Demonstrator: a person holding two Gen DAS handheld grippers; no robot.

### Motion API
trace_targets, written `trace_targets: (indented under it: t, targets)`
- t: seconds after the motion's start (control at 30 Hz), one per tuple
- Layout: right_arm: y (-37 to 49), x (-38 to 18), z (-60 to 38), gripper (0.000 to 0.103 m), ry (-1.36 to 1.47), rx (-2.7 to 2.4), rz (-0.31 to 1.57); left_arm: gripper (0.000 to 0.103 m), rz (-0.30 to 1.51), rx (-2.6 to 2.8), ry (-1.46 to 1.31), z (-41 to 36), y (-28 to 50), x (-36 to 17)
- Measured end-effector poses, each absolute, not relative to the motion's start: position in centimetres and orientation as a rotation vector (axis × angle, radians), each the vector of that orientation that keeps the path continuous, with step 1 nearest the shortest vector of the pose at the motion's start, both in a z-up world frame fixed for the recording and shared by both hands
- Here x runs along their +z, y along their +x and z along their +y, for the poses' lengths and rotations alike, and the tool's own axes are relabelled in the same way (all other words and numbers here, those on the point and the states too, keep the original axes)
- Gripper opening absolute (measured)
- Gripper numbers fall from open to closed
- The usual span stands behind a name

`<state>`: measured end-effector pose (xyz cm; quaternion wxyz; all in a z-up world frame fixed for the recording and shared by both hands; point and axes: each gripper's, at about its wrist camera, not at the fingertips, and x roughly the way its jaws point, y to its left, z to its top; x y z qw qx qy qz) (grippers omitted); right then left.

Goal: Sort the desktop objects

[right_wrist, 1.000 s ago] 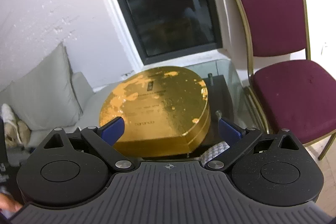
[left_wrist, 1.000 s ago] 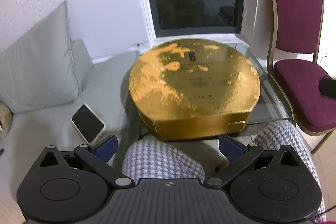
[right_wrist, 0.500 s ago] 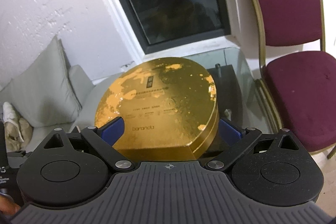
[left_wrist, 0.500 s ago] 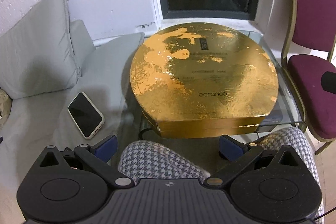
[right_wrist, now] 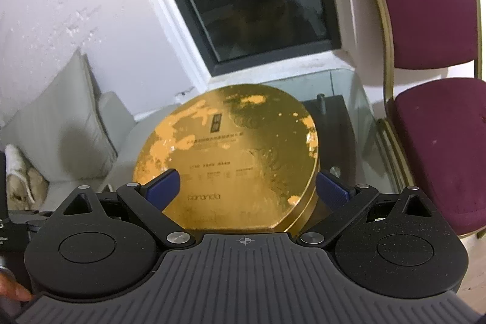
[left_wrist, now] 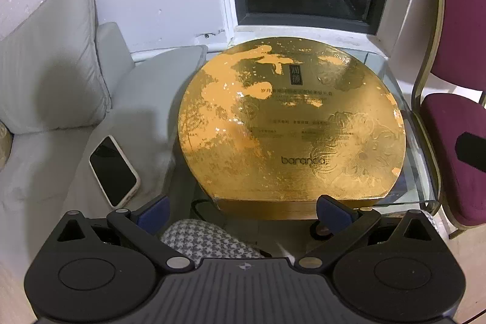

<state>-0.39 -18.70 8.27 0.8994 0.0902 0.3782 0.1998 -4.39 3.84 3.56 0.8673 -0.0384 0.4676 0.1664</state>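
Gold baranda gift box (left_wrist: 291,129) lid-on, filling the glass counter (left_wrist: 391,81). Left tool (left_wrist: 241,210) and right tool (right_wrist: 246,187) both spread wide, empty, near its front edge. Unclear whether sorting is ahead or finished.

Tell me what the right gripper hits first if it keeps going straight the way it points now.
Most likely the gold round box on the glass table. The right gripper stands open, its blue fingers spread about as wide as the box's near end. Depth is unclear, so it may meet the lid top or the near edge.
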Motion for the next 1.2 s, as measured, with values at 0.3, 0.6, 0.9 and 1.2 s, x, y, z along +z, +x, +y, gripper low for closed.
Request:
trace_targets:
  t: [0.3, 0.6, 0.9, 1.2]
  targets:
    - [-0.9, 7.4, -18.4, 0.099, 0.125, 0.393, 0.826, 0.102, 1.012, 0.321, -0.063, 2.9, -4.6, 2.3]
    - [-1.0, 6.7, -19.0, 0.099, 0.105, 0.389, 0.857, 0.102, 1.015, 0.304, -0.064, 2.6, -4.6, 2.0]
    - [-1.0, 6.1, -19.5, 0.099, 0.111, 0.393, 0.877, 0.102, 1.026, 0.283, -0.037, 1.6, -4.3, 1.7]
    - [-0.9, 5.9, -20.1, 0.099, 0.114, 0.390, 0.890, 0.102, 1.040, 0.265, -0.006, 0.8, -4.0, 1.4]
